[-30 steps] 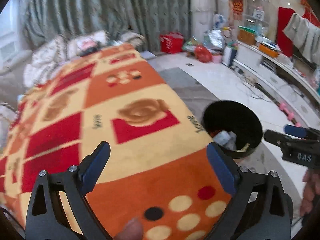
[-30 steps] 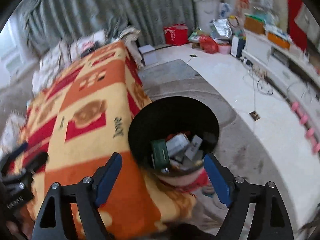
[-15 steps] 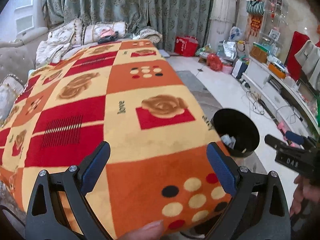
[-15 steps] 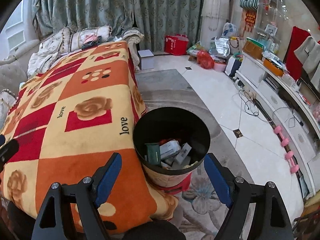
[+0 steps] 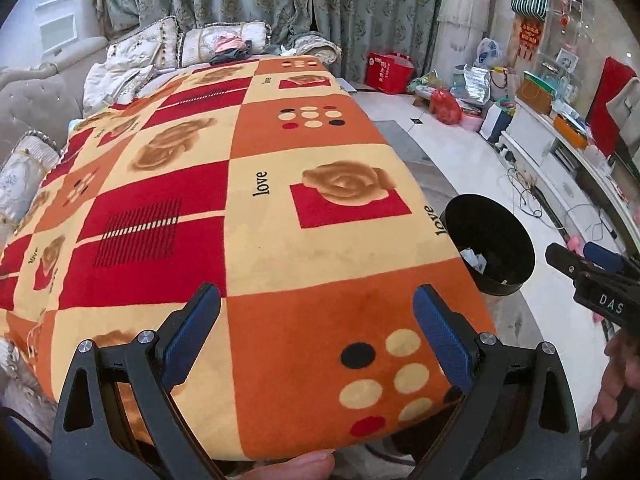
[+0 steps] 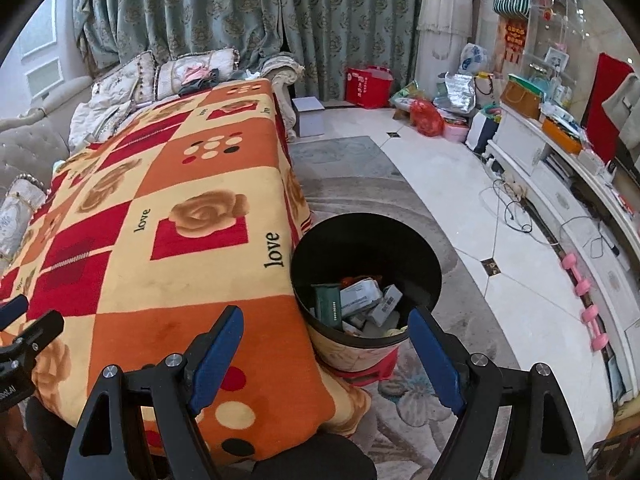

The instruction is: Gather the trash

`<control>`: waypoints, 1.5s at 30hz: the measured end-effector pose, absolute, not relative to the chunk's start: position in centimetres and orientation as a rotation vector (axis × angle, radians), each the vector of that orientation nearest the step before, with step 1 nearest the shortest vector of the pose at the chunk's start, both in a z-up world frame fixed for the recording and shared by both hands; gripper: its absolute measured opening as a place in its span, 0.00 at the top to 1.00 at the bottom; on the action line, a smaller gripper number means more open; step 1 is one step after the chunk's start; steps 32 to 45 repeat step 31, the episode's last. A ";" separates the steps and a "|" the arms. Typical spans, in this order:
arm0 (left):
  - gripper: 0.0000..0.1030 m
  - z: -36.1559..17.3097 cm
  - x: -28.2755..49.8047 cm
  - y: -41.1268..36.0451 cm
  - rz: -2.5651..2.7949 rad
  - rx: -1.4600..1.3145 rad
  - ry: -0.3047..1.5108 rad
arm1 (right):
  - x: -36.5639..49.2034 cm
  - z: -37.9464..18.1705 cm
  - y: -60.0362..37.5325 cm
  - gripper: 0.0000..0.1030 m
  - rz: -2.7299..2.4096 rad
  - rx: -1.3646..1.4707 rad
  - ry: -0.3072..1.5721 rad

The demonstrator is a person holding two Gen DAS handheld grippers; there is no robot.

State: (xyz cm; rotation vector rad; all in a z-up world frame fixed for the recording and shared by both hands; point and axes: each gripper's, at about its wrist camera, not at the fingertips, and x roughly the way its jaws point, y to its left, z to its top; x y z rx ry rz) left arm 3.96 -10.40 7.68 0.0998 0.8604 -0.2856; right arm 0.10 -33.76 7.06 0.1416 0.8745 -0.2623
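Looks pretty much wrapped up: the cartons and wrappers (image 6: 360, 304) sit inside the round black plastic bin (image 6: 366, 240) right beside the orange-red patchwork fleece blanket (image 5: 280, 208), nothing left on top, and left gripper (image 5: 316, 332) and right gripper (image 6: 326, 348) both gape, empty.

Green patterned curtains (image 6: 224, 8); grey sofa (image 5: 36, 96) with cushions; white tiled floor (image 6: 472, 216); white cabinet (image 6: 532, 148).
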 end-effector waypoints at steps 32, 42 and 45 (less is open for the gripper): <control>0.06 7.7 3.5 -11.2 -0.304 0.122 0.840 | 0.7 7.4 -33.3 0.20 -0.242 0.148 0.875; 0.06 7.7 3.5 -11.2 -0.304 0.122 0.840 | 0.7 7.4 -33.3 0.20 -0.242 0.148 0.875; 0.06 7.7 3.5 -11.2 -0.304 0.122 0.840 | 0.7 7.4 -33.3 0.20 -0.242 0.148 0.875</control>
